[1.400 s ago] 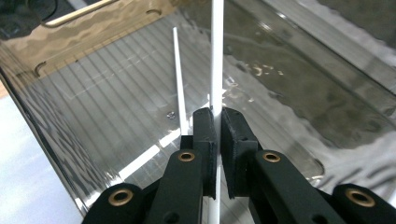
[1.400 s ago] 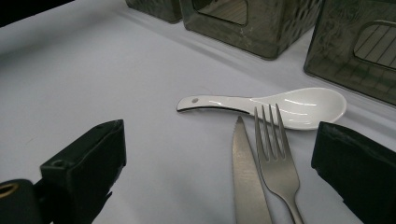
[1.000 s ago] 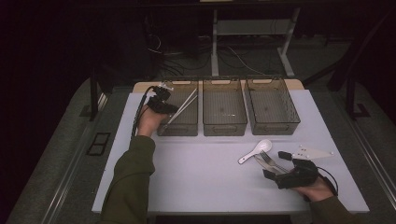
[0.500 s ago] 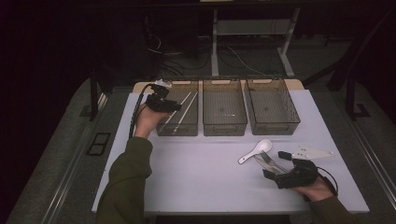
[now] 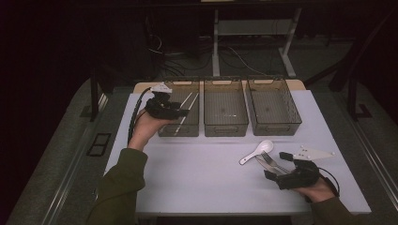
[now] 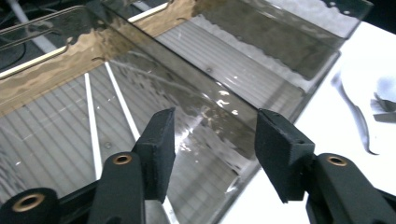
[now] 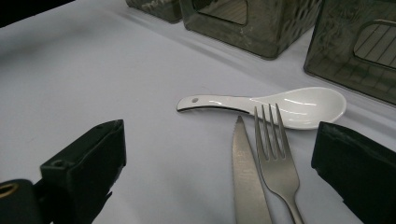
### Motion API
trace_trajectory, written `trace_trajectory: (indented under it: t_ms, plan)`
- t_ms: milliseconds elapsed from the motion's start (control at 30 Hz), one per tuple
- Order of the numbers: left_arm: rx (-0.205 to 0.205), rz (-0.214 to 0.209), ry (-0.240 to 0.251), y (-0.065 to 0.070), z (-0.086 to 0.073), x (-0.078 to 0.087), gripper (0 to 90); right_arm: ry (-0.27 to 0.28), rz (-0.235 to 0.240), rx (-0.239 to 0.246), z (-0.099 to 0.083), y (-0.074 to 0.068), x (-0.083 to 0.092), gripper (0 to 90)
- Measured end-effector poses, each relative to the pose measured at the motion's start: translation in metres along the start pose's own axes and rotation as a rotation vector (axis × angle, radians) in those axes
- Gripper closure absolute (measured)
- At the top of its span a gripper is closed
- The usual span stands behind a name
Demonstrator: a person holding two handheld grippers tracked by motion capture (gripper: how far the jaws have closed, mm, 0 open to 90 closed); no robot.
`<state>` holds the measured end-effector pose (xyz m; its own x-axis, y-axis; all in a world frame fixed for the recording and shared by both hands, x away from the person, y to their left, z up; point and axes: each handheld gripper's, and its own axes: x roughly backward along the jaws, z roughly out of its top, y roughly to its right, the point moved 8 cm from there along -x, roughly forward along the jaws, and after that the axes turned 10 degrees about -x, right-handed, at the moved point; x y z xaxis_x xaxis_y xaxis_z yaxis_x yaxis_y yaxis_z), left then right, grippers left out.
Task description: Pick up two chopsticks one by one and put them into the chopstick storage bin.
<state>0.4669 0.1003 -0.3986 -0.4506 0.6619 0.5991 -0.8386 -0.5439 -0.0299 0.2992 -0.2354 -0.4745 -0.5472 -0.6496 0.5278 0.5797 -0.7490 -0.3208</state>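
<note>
left gripper [image 5: 184, 111]: jaws just opening, half apart, empty, over left bin [image 5: 187, 129] | right gripper [image 5: 277, 165]: wide, empty, around fork [image 7: 275, 158], knife [image 7: 247, 182] | bins 3, chopsticks [image 6: 105, 112] 2, spoon [image 7: 280, 105] 1

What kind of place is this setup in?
Probably a lab or workshop bench set up for sorting cutlery: a white table, three clear bins in a row, and cables on the floor behind.

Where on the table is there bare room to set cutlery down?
The table is bare between the left sleeve and the spoon. Crowded: spoon, fork and knife by the right gripper; bins along the back.
</note>
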Motion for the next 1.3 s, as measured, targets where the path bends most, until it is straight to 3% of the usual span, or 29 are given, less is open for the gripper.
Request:
trace_trajectory:
  t_ms: [267, 667, 1300]
  plan:
    - [-0.030, -0.025, 0.043, 0.022, -0.001, 0.011, 40.1, 0.002, -0.006, 0.002, -0.001, 0.000, 0.002, 3.1]
    - [-0.053, -0.027, 0.103, 0.055, -0.011, 0.022, 30.0, 0.002, -0.009, 0.001, -0.002, 0.001, 0.002, 3.1]
    - [-0.035, -0.014, 0.136, 0.092, -0.057, 0.036, 16.4, 0.006, -0.006, 0.004, -0.001, 0.001, 0.003, 3.0]
